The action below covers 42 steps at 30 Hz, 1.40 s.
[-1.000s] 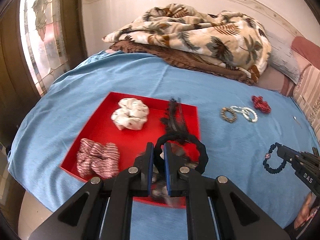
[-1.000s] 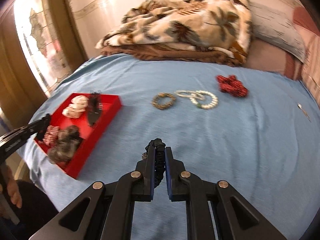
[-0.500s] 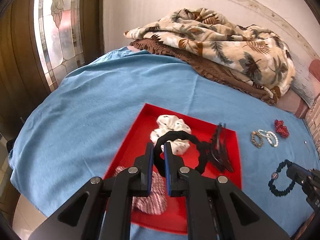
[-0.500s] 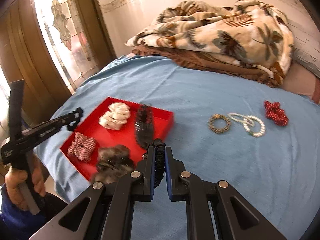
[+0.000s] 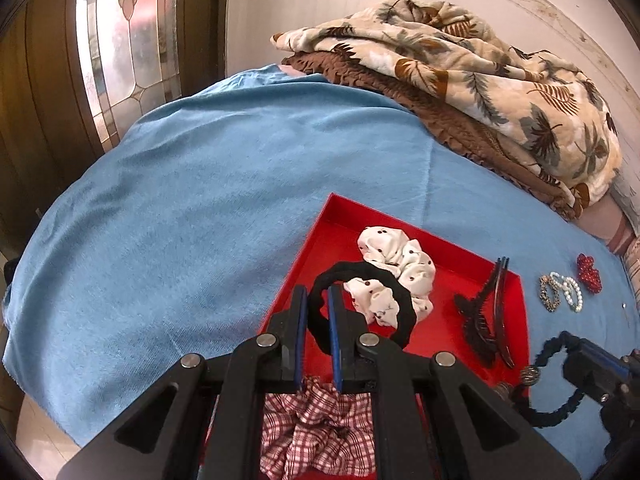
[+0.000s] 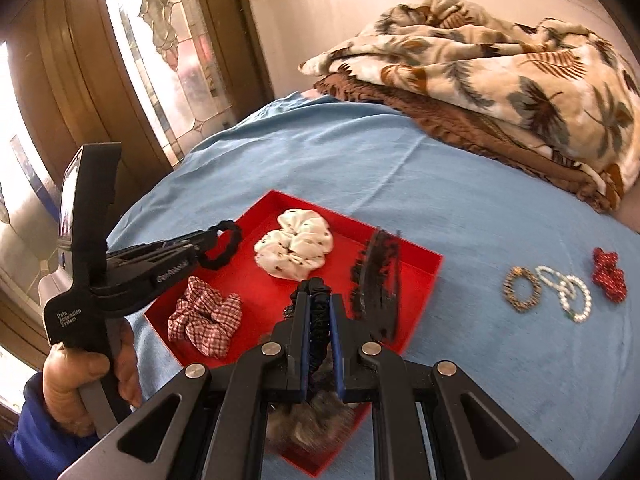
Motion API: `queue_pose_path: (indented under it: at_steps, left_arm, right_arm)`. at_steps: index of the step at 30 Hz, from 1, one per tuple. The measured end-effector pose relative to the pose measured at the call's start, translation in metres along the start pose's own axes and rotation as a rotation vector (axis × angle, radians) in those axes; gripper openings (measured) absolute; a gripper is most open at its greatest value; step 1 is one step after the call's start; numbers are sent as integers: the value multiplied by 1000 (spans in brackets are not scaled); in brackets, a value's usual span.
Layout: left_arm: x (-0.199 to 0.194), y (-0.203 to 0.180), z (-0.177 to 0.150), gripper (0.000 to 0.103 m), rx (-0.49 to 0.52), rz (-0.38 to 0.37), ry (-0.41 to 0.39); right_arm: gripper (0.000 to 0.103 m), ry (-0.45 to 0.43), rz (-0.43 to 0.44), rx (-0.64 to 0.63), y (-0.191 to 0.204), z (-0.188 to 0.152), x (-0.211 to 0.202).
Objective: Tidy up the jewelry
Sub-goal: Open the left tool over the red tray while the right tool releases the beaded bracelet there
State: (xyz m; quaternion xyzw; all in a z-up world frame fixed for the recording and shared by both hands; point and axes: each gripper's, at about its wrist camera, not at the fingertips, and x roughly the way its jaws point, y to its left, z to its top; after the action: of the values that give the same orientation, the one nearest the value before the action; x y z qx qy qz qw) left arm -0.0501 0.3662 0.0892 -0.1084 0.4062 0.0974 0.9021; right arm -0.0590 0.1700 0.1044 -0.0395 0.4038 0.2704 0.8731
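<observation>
The left gripper carries white lettering on its body: "Data Acquisition System" low on the handle, and a second word along the arm too smeared to read. Its fingers are clenched on a black hair tie, held above the red tray's left rim. The right gripper pinches a dark beaded bracelet over the tray's near edge — in the left wrist view it hangs as a full loop with one sparkly bead.

Only the right wrist view shows the person's left hand around the handle, and a blurred grey furry scrunchie in the tray's nearest corner. In the tray lie a red-checked scrunchie, a white dotted scrunchie and a black hair clip. Farther right on the blue sheet lie a brown bracelet, pearl bracelets and a red beaded piece — beyond, a leaf-print blanket.
</observation>
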Motion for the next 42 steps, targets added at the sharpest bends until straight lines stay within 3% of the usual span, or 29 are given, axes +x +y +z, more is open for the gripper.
queue_pose_path:
  at_steps: [12, 29, 34, 40, 42]
  left_arm:
    - [26, -6, -2, 10, 30, 55, 37]
    - [31, -12, -3, 10, 53, 78, 42]
    - [27, -12, -3, 32, 41, 64, 25]
    - [17, -11, -2, 41, 41, 46, -13]
    - [13, -9, -2, 44, 35, 41, -28]
  right_arm:
    - [11, 87, -19, -15, 5, 1, 56]
    - [11, 142, -36, 28, -12, -11, 78]
    - [12, 137, -25, 49, -16, -12, 77]
    - [14, 125, -14, 68, -19, -12, 73]
    - [28, 119, -7, 75, -19, -11, 71]
